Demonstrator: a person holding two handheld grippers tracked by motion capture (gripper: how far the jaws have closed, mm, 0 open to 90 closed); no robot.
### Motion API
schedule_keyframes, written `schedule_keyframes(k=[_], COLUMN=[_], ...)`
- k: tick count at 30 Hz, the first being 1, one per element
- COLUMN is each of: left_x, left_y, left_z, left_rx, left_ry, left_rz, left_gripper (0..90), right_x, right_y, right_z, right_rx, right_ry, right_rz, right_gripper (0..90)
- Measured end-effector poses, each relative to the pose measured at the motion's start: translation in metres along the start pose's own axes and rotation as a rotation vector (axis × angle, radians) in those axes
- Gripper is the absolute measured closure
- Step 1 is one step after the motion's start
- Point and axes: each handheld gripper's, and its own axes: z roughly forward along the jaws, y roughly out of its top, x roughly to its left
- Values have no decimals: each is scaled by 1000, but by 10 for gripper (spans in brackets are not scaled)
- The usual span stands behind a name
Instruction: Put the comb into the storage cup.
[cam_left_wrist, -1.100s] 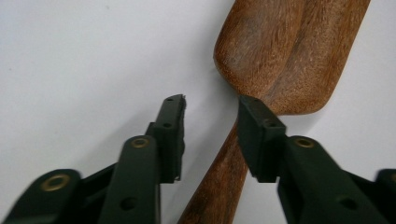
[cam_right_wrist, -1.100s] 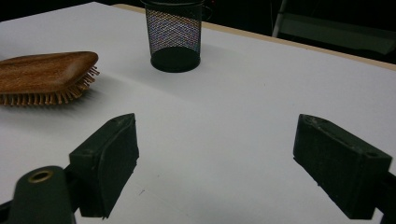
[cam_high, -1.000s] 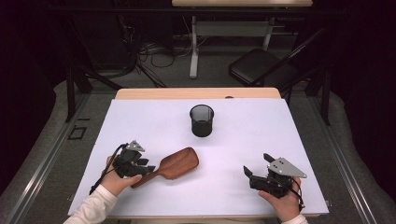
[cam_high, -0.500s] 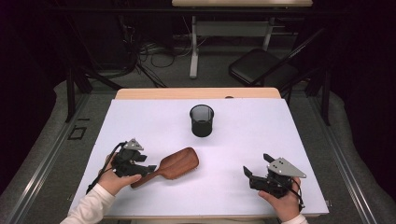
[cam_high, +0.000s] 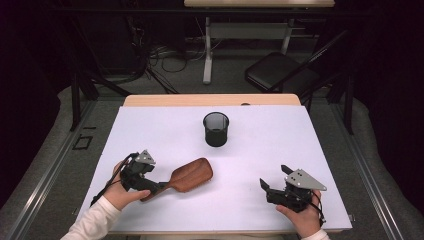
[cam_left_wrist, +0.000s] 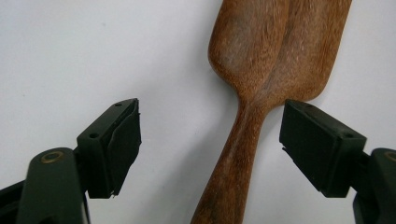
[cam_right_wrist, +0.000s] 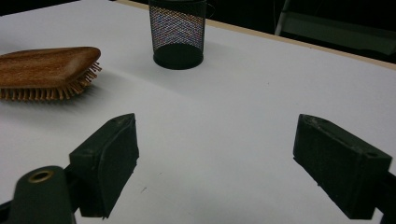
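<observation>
Wooden hairbrush lying bristles-down, handle between jaws that have let go.

The left gripper (cam_left_wrist: 210, 149) has just been opening; its jaws now stand wide on either side of the hairbrush (cam_high: 189, 176) handle, pads clear of the wood. The brush rests on the white table (cam_high: 280, 145), near its front left, well apart from the mesh cup (cam_high: 216, 129). It looks stiff, light and smooth; the narrow handle seems the place to grip. The right gripper (cam_high: 274, 191) rests wide open, holding nothing.
</observation>
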Motion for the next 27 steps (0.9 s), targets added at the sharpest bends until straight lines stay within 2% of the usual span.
schedule_keyframes(k=[2,5,15,27], left_x=[0,-3,-8,-15], left_y=[0,1,4,8], left_z=[1,5,14,25], left_rx=[9,25,62,105], left_ry=[-10,-8,-22,-29], left_rz=[5,33,61,113], left_gripper=[209,209,215,274], right_x=[0,0,0,0], right_y=[0,0,0,0], right_z=[0,0,0,0], right_rx=[-2,-1,1,3], right_ry=[-2,-2,-2,-2], right_rz=[1,-1,-3,-1], right_gripper=[136,135,136,136])
